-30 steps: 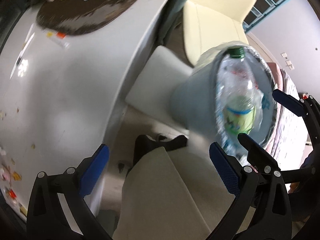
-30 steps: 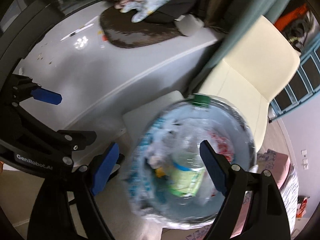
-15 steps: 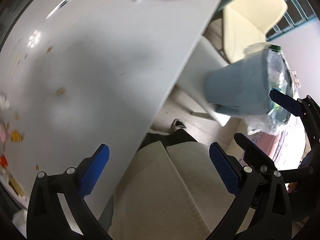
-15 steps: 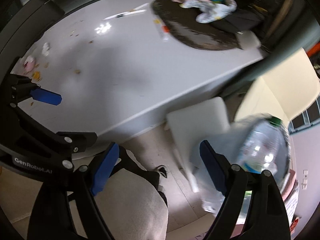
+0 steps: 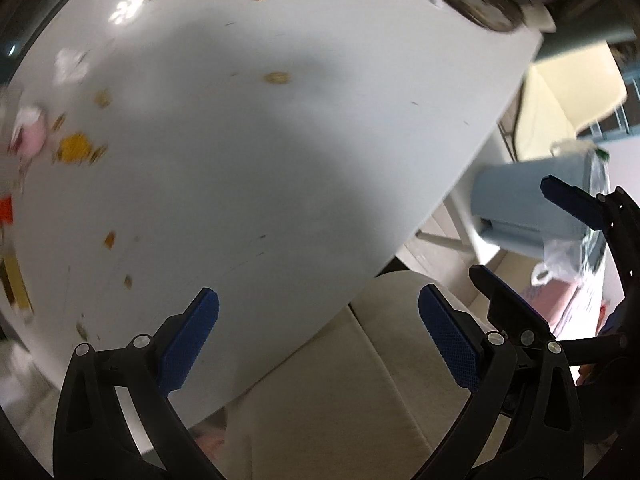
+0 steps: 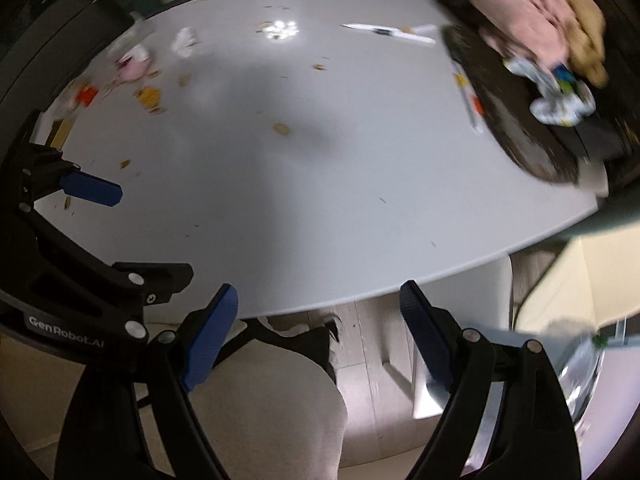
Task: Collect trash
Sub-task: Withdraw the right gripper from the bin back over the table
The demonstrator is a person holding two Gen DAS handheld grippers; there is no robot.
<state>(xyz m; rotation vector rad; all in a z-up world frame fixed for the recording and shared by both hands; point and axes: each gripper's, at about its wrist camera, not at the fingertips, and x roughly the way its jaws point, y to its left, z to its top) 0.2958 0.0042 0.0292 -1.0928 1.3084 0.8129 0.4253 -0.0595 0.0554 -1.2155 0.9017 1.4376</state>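
Note:
Scraps of trash lie on the white table [image 6: 320, 200]: a pink and white wad [image 6: 134, 66], white crumpled paper [image 6: 185, 41], orange peel bits [image 6: 149, 96], a red piece [image 6: 86, 95] and small crumbs [image 6: 282, 129]. The same litter shows blurred at the left of the left wrist view [image 5: 76, 148]. A grey-blue trash bin [image 5: 528, 200] with a plastic liner and a clear bottle stands off the table's right edge. My left gripper [image 5: 318, 336] and right gripper [image 6: 318, 328] are both open and empty at the table's near edge.
A dark oval mat [image 6: 516, 120] with pink cloth, a plush toy and a crumpled wrapper lies at the far right of the table. A pen [image 6: 388, 33] lies at the back. A cream chair [image 5: 568, 96] stands behind the bin. A beige cushion [image 5: 360, 400] is below the grippers.
Both grippers have swung left, from the bin to over the table. The bin has slid to the right edge of both views, and the littered left part of the table has come into view.

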